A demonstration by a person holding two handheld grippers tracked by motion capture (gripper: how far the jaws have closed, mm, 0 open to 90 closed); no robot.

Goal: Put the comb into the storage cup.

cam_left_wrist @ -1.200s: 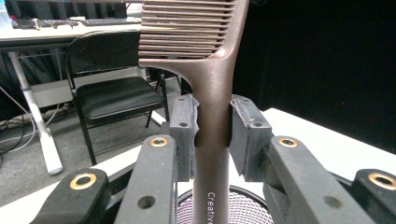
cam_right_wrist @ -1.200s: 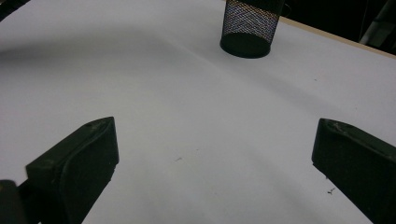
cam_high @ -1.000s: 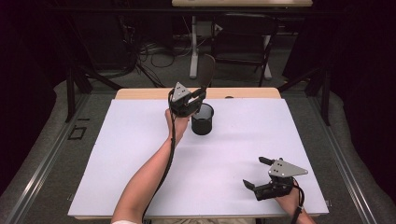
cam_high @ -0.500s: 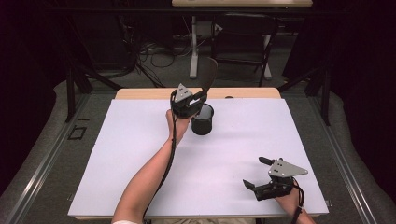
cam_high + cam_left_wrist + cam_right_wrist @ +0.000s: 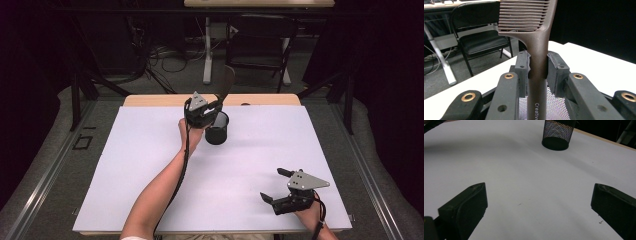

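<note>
the left tool (image 5: pixel 216 106) grips a dark brown comb (image 5: pixel 534 37) by its handle, both pads pressed against the shaft – the toothed head stands up above the jaws, and in the high view the comb rises at a slight tilt over the black mesh cup (image 5: pixel 217 128). the cup stands upright on the white table (image 5: pixel 150 165) toward its far edge, just beside that tool. the right tool (image 5: pixel 278 186) rests near the table's near right corner, well apart from the cup – its jaws spread wide with nothing between them.
</note>
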